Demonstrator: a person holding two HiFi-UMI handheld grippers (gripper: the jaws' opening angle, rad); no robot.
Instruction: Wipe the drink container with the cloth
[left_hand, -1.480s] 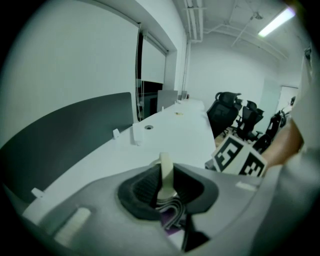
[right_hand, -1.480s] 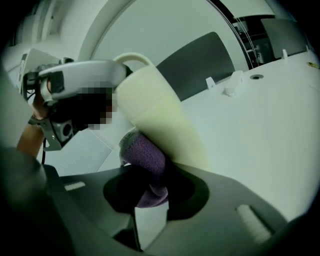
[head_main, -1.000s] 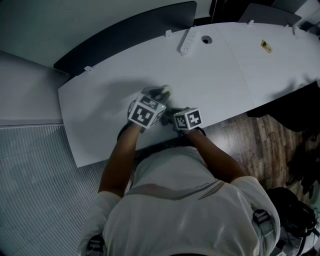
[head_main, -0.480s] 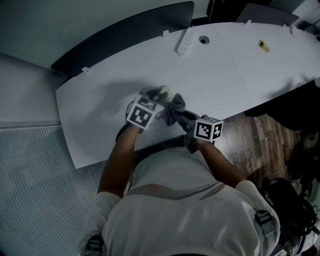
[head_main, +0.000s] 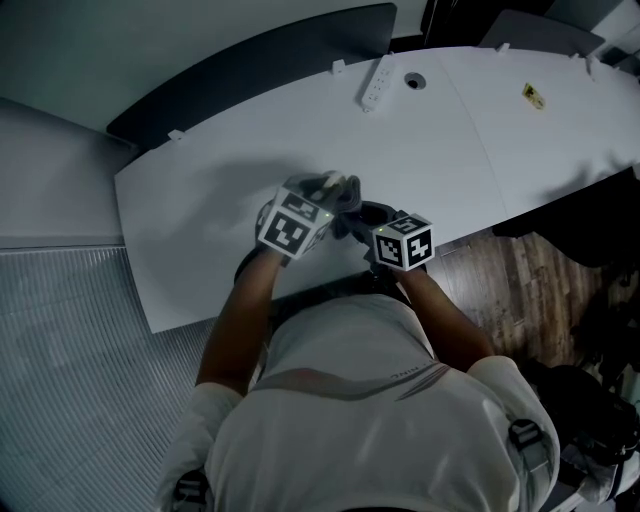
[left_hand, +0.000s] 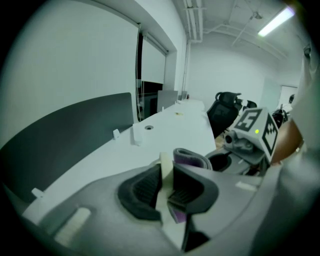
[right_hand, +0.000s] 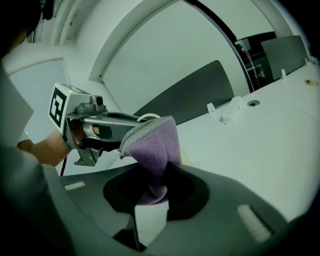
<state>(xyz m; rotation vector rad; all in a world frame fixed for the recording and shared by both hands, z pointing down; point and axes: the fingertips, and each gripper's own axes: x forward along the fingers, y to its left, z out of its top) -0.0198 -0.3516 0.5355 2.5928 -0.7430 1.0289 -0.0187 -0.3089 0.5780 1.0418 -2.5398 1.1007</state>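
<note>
My left gripper (head_main: 322, 192) hangs over the white table (head_main: 450, 150), shut on a pale, cream drink container (head_main: 331, 183). In the left gripper view the container (left_hand: 165, 172) stands as a thin upright edge between the dark pads. My right gripper (head_main: 358, 217) is shut on a purple cloth (head_main: 347, 200). That cloth (right_hand: 152, 147) bunches up out of the jaws and lies against the container's right side. The cloth (left_hand: 192, 157) shows just beyond the left jaws too, with the right gripper (left_hand: 235, 150) behind it. Most of the container is hidden by the grippers.
A white power strip (head_main: 377, 82) and a round cable hole (head_main: 413, 79) lie at the table's far edge, a yellow sticker (head_main: 532, 94) farther right. A dark partition (head_main: 250, 65) runs behind. Wooden floor (head_main: 520, 270) lies past the near right edge.
My right gripper swung out to the right with the cloth, then came back up and in against the container. The left gripper and container stayed put.
</note>
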